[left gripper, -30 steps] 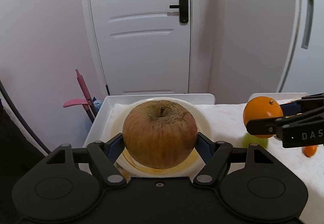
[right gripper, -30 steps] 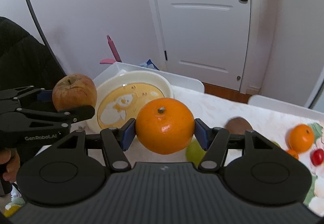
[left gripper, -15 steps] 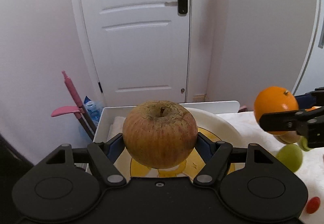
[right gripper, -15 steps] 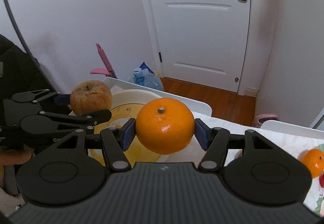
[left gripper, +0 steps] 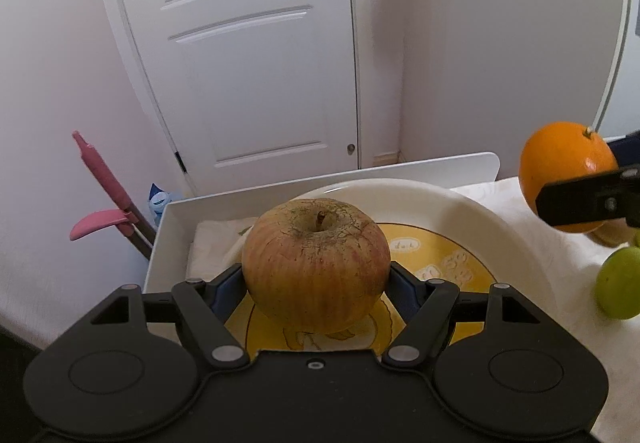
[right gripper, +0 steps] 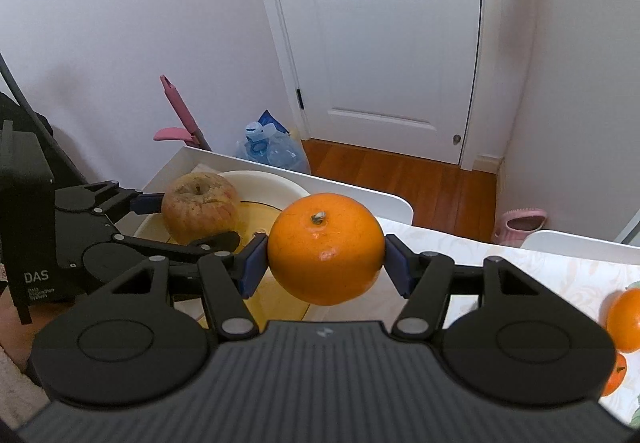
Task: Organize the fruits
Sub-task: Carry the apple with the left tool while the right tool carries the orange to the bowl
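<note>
Right claw (right gripper: pixel 326 255) clamping orange (right gripper: pixel 325 247), left claw (right gripper: pixel 192 219) gripping apple (right gripper: pixel 200 205) above plate (right gripper: pixel 276 185)

The apple (left gripper: pixel 316 265) is big and round, yellow-brown with red stripes and rough brown skin near the stem, which points up; it is held in the air above the yellow middle of the white plate (left gripper: pixel 472 203). The orange (right gripper: pixel 326 247) is bright and shiny, stem up, held in the air at 3 o'clock from the apple, past the plate's rim. A small green fruit (left gripper: pixel 619 282) lies on the cloth, at 5 o'clock from this orange.
</note>
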A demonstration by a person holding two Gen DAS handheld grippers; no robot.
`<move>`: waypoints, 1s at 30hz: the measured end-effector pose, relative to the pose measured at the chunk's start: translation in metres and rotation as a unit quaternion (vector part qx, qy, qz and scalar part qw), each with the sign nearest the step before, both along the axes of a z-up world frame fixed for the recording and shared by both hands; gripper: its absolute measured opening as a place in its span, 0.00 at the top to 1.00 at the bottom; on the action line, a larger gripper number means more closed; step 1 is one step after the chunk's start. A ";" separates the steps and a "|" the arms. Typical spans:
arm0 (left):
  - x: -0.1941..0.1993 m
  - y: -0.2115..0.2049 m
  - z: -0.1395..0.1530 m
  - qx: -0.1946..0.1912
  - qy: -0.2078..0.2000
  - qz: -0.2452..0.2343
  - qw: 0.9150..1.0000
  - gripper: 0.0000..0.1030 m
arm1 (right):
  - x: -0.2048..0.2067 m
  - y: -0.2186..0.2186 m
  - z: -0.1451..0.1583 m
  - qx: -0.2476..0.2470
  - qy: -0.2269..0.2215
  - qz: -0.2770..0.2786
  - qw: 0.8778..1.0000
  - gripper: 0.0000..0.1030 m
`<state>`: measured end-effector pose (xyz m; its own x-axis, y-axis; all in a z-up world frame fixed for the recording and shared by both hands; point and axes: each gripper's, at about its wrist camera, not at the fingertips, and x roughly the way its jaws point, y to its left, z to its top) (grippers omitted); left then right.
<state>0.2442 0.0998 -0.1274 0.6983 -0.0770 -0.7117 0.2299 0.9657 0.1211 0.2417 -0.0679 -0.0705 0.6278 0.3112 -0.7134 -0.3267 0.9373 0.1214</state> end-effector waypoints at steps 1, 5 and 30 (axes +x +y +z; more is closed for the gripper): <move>0.002 0.000 0.000 0.001 0.000 -0.001 1.000 0.24 | 0.002 0.001 0.000 -0.001 0.001 -0.001 1.000 0.26; 0.003 -0.001 -0.002 0.009 -0.006 -0.003 1.000 0.24 | 0.005 0.004 0.000 -0.003 0.002 -0.006 1.000 0.26; -0.053 0.019 0.036 -0.020 -0.002 0.031 0.999 0.03 | 0.004 0.025 0.000 -0.040 -0.016 0.075 0.996 0.26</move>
<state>0.1915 0.1192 -0.0915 0.7054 -0.0618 -0.7061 0.1689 0.9821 0.0828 0.2455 -0.0430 -0.0707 0.6010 0.3463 -0.7204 -0.4658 0.8841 0.0363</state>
